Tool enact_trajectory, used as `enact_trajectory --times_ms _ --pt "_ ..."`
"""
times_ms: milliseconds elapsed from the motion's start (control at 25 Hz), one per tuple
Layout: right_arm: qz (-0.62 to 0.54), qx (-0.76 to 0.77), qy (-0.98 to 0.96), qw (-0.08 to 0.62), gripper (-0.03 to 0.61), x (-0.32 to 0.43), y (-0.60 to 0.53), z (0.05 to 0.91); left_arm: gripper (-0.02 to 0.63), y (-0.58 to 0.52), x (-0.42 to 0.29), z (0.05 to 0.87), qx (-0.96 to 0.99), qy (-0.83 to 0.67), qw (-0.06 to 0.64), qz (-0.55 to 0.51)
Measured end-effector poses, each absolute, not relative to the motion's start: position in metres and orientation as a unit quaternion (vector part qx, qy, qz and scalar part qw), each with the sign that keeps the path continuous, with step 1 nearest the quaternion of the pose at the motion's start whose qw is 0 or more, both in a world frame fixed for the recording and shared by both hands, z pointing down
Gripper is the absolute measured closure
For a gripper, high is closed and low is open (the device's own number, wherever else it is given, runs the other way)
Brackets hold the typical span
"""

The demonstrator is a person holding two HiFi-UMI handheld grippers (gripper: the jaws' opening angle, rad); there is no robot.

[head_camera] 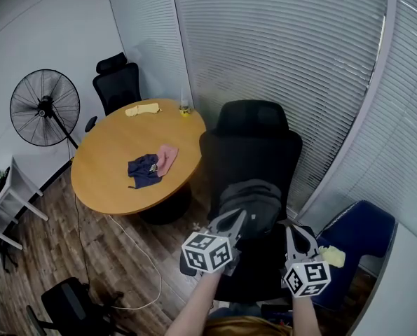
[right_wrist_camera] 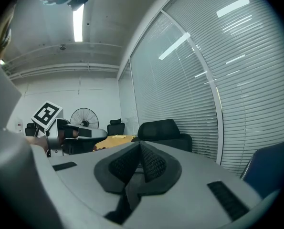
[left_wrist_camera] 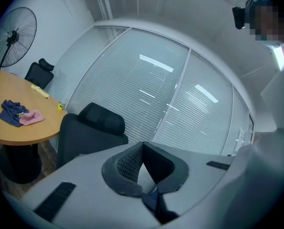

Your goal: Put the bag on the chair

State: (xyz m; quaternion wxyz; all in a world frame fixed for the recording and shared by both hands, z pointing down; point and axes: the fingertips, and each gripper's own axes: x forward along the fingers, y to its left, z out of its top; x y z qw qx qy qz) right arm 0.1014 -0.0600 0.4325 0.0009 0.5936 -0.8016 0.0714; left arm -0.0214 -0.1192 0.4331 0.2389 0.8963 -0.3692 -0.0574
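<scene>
A dark grey bag [head_camera: 254,198] rests on the seat of the black office chair [head_camera: 254,142], right in front of me. My left gripper [head_camera: 237,218] hovers at the bag's near left edge. Its pads meet at the tips [left_wrist_camera: 142,146], and a dark blue strip of the bag [left_wrist_camera: 156,202] is pinched lower between them. My right gripper [head_camera: 291,229] is at the bag's near right side. It is likewise shut [right_wrist_camera: 141,147], with a grey strip of fabric [right_wrist_camera: 131,192] caught between its pads. Both grippers hide the bag's front edge.
A round wooden table [head_camera: 117,166] stands left of the chair with a blue cloth [head_camera: 144,170], a pink cloth [head_camera: 167,158] and a yellow item [head_camera: 144,109]. Behind it are a second black chair [head_camera: 117,82] and a fan [head_camera: 45,108]. A blue chair [head_camera: 355,233] is right. Blinds back the chair.
</scene>
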Motion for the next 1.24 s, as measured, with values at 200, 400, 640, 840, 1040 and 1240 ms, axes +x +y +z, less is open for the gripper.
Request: enact_trajectory --times_ms 200,400,640,840,1040,1240 --pt "0.072 0.598 -0.798 0.003 0.566 0.107 -0.059 0.430 0.591 -0.119 -0.020 0.430 0.896 -0.371 0.237 -0.064" --pt "0.070 0.603 -0.794 0.007 0.565 0.110 -0.059 0.431 0.591 -0.123 -0.031 0.428 0.887 -0.402 0.217 -0.070" --pt "0.080 0.606 -0.791 -0.003 0.566 0.114 -0.061 0.434 0.591 -0.127 -0.033 0.432 0.884 -0.406 0.223 -0.067" --pt "0.084 0.606 -0.791 -0.006 0.566 0.115 -0.063 0.438 0.591 -0.129 -0.037 0.430 0.883 -0.404 0.224 -0.084" --pt "0.096 0.606 -0.789 -0.007 0.565 0.116 -0.067 0.443 0.591 -0.134 -0.040 0.436 0.880 -0.406 0.231 -0.085" --pt "0.100 0.606 -0.789 -0.007 0.566 0.115 -0.076 0.448 0.591 -0.142 -0.042 0.438 0.879 -0.398 0.242 -0.102"
